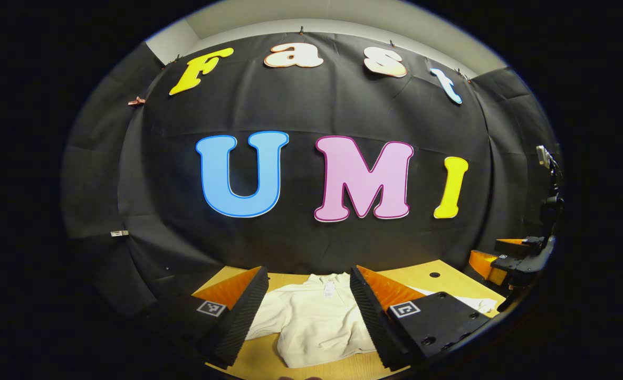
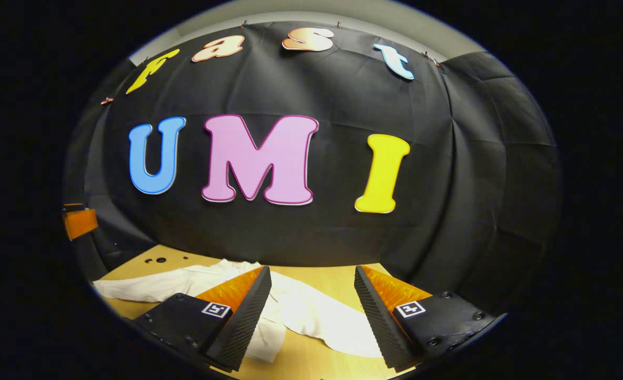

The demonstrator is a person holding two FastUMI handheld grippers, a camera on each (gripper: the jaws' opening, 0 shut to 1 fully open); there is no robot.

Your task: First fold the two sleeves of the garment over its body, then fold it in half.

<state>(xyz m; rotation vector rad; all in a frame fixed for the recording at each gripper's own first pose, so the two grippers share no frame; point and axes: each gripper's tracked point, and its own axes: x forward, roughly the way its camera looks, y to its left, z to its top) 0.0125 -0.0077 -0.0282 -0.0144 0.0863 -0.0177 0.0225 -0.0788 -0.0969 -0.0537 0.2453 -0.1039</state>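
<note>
A white long-sleeved garment lies spread on the wooden table, collar toward the back wall. My left gripper hovers open above its body, fingers wide apart with nothing between them. At the right edge of the left gripper view the other gripper shows above the table's right side. In the right gripper view the garment stretches leftward, one sleeve reaching far left and another running toward me. My right gripper is open above that nearer sleeve, holding nothing.
The table has small dark holes near its back-left corner in the right gripper view and one hole in the left gripper view. A stand with a small device rises at the right. Black cloth closes the back.
</note>
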